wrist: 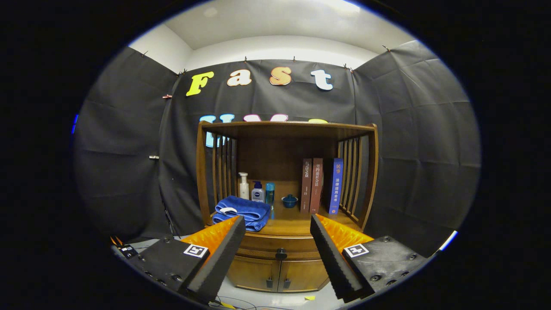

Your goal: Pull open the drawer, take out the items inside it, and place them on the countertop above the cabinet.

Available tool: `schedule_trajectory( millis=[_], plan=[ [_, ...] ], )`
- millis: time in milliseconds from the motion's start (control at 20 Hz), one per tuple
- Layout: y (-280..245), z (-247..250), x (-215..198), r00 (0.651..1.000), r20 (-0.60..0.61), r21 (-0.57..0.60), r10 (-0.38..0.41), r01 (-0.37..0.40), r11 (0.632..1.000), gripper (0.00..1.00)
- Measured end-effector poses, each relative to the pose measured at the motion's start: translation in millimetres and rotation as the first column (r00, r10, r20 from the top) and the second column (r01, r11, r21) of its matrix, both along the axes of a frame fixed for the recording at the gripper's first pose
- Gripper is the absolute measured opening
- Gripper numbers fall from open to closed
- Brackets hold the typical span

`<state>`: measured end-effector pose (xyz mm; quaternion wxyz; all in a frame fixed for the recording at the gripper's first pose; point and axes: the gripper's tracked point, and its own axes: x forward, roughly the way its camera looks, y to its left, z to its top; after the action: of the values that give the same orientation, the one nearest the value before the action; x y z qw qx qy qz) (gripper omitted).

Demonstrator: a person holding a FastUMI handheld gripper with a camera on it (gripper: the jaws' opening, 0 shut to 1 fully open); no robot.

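The tongs (277, 228) stand wide open with nothing between their fingers, well short of the wooden cabinet (284, 206) ahead. Through the gap shows the drawer (280, 251), shut, a curved ribbed front with a dark round knob (281, 254) at its middle. Below it are two plain doors (277, 275) with small dark pulls.

Above the drawer lies the countertop (297, 221), smooth brown wood under a shelf roof, with slatted rails at both sides. Just past the left finger a folded blue towel (242, 212) takes up that end. Behind it stand a white pump bottle (244, 186), a smaller bottle (258, 192) and a teal can (270, 192). A small blue lidded cup (289, 200), perhaps ceramic, sits mid-counter. Three upright books (320, 186) stand beyond the right finger. Bare wood lies open in front of the cup and books.
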<state>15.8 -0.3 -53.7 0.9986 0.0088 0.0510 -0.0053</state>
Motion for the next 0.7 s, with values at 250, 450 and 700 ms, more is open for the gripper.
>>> schedule_trajectory(
  millis=[250, 450, 700],
  plan=[
    [10, -42, 24, 0.998, -0.058, 0.016, 0.013, -0.012, 1.0, 0.99],
    [9, -95, 53, 0.991, -0.132, 0.006, 0.004, -0.004, 1.0, 0.99],
    [6, -174, 92, 0.964, -0.267, 0.058, 0.013, 0.003, 0.998, 0.99]
  ],
)
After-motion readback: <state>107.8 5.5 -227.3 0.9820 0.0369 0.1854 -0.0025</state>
